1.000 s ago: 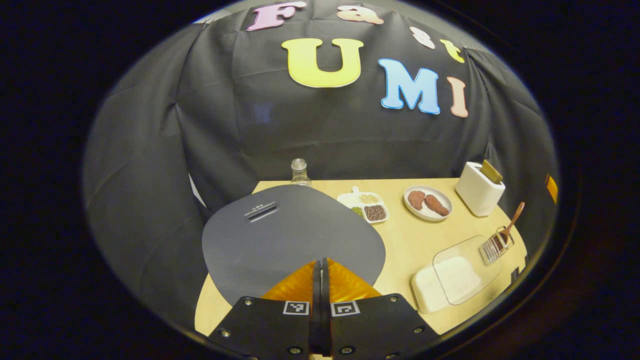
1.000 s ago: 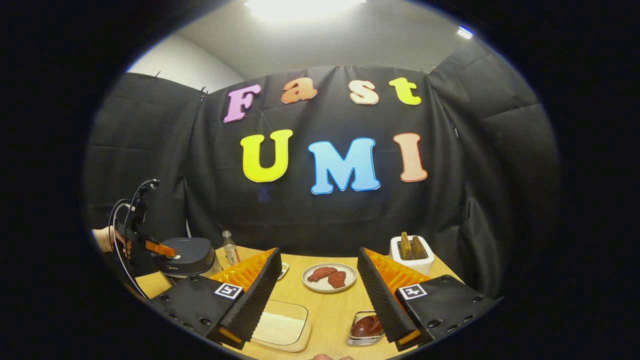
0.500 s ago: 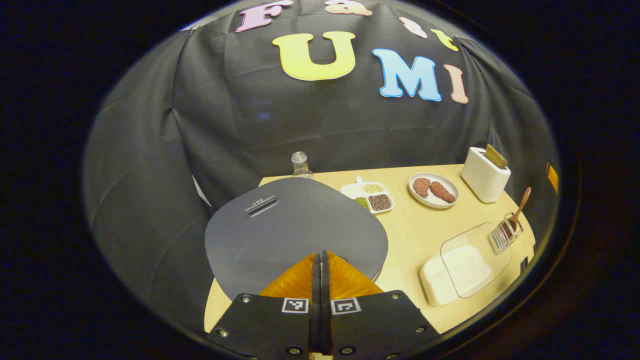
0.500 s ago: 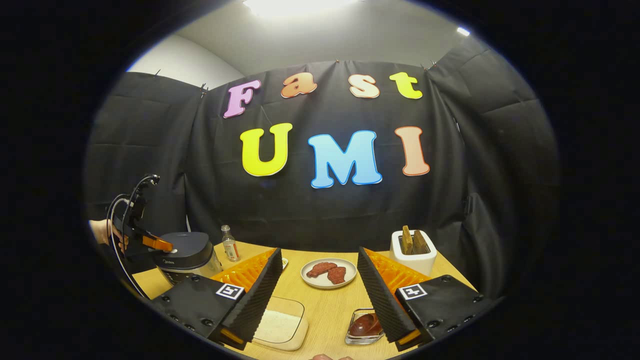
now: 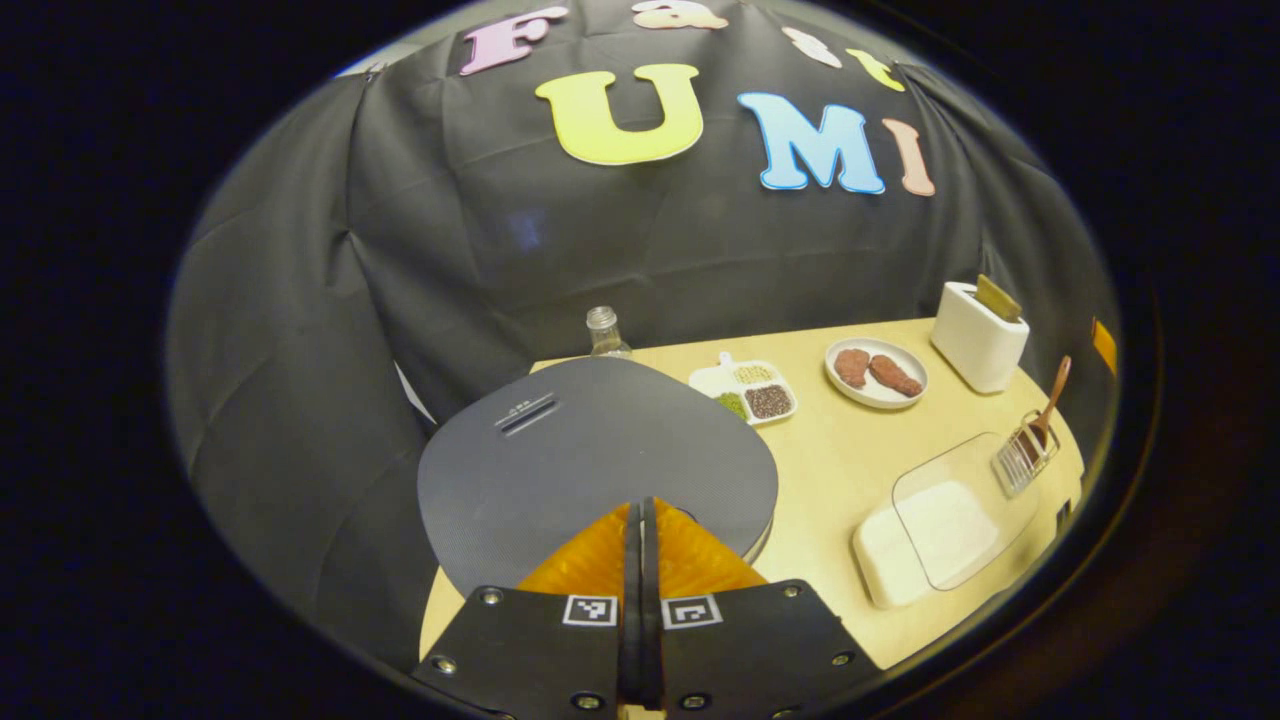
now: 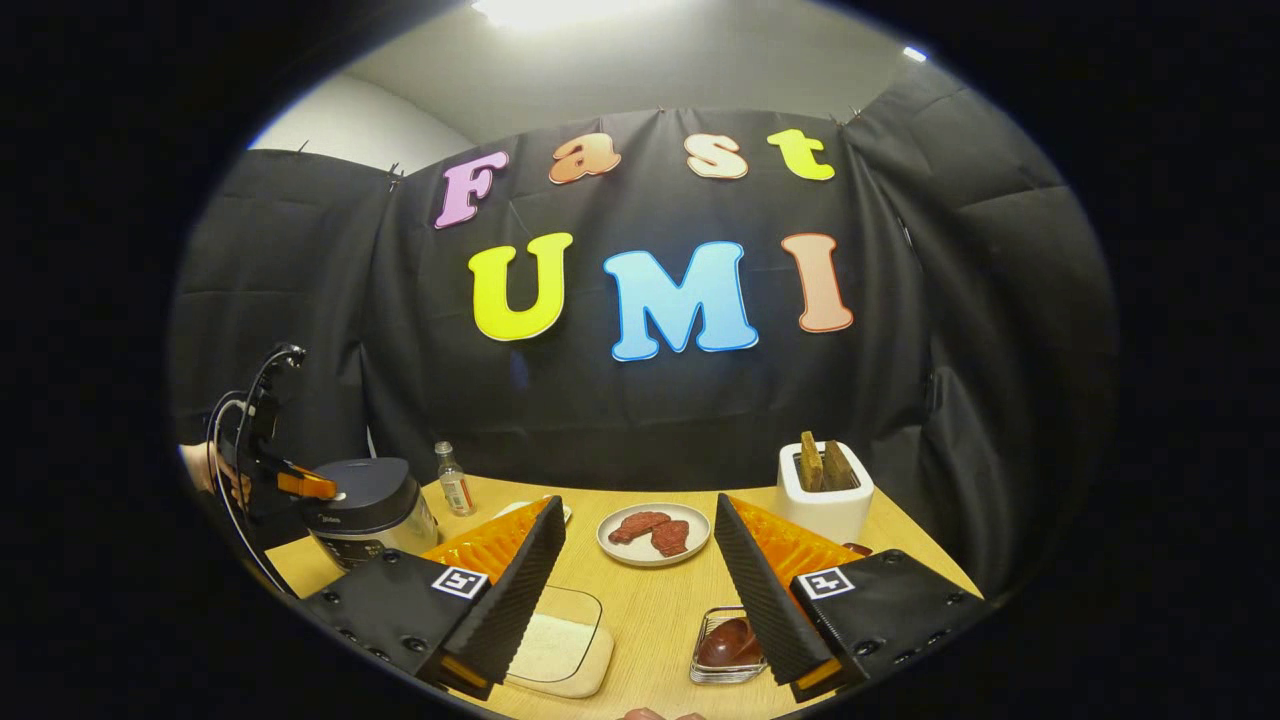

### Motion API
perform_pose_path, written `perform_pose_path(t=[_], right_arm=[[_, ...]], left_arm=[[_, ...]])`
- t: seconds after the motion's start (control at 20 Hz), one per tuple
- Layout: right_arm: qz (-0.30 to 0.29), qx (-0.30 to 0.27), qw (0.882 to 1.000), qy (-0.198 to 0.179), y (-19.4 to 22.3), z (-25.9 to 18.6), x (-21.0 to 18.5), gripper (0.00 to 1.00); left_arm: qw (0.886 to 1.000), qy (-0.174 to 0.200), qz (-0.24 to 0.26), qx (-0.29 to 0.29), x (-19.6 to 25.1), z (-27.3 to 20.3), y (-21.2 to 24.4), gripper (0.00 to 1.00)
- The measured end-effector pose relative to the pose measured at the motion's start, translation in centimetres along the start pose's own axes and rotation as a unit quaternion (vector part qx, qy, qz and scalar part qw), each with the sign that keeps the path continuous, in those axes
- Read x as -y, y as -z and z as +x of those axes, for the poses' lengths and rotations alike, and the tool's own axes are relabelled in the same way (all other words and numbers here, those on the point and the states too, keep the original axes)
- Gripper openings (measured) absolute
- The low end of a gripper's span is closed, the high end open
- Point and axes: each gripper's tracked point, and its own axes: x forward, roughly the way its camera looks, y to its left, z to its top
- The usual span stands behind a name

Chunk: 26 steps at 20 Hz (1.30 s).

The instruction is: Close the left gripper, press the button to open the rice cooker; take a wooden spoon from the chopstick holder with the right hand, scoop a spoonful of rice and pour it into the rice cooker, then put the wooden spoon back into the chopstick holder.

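Fingers of left gripper (image 5: pixel 641 510) pressed flat together, nothing between them, tips resting at the near edge of the rice cooker (image 5: pixel 597 465) lid. Lid down: broad, rounded, matte grey, finely textured, with a short slot near its far edge. Seen from the right gripper view, same cooker (image 6: pixel 368 508) squat and barrel-shaped, shiny metal band below the dark lid, left gripper (image 6: pixel 322 491) on its top.

Right gripper (image 6: pixel 640 555) held wide apart above the table (image 6: pixel 655 625), ribbed pads facing inward, gripping nothing. Just below its right finger, chopstick holder (image 6: pixel 727 645): small wire-sided basket holding the wooden spoon (image 6: pixel 728 640), smooth reddish-brown bowl showing. In the left gripper view, holder (image 5: pixel 1022 458) near the table's right edge, spoon handle (image 5: pixel 1053 392) slanting up out of it.

Rice container (image 5: pixel 936 530): pale rounded-rectangle tray of white grains, clear lid lying askew over it, just beside the holder. Farther back: divided dish of grains (image 5: pixel 748 389), round plate of brown meat pieces (image 5: pixel 877 372), white boxy toaster (image 5: pixel 978 324), small clear bottle (image 5: pixel 603 334).
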Motion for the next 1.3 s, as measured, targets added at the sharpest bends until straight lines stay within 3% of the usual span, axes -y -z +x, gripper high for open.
perform_pose_path(t=[0.25,0.45,0.7,0.9,1.1,1.3], right_arm=[[0.004,0.0,1.0,0.008,0.2,-0.6,0.7,0.94],[0.012,0.004,1.0,0.006,0.1,-1.1,0.6,0.96],[0.003,-0.003,1.0,0.011,-0.3,-1.0,1.1,0.94],[0.0,0.004,1.0,0.013,-1.1,-1.2,1.2,0.94],[-0.005,0.009,1.0,0.024,-1.9,-1.6,1.8,0.96],[-0.014,0.018,0.999,0.038,-3.1,-2.1,2.8,0.94]], left_arm=[[1.0,-0.013,0.005,0.0,0.2,0.2,0.5,0.02],[0.998,-0.035,0.057,0.006,0.3,0.1,-0.2,0.02],[0.996,-0.051,0.046,0.048,-0.3,-1.5,-2.1,0.02],[0.981,-0.102,0.038,0.161,-3.0,-6.5,-9.5,0.02],[0.963,-0.09,-0.03,0.252,-4.8,-13.5,-14.4,0.01],[0.949,-0.083,-0.07,0.295,-5.2,-16.4,-14.8,0.01]])
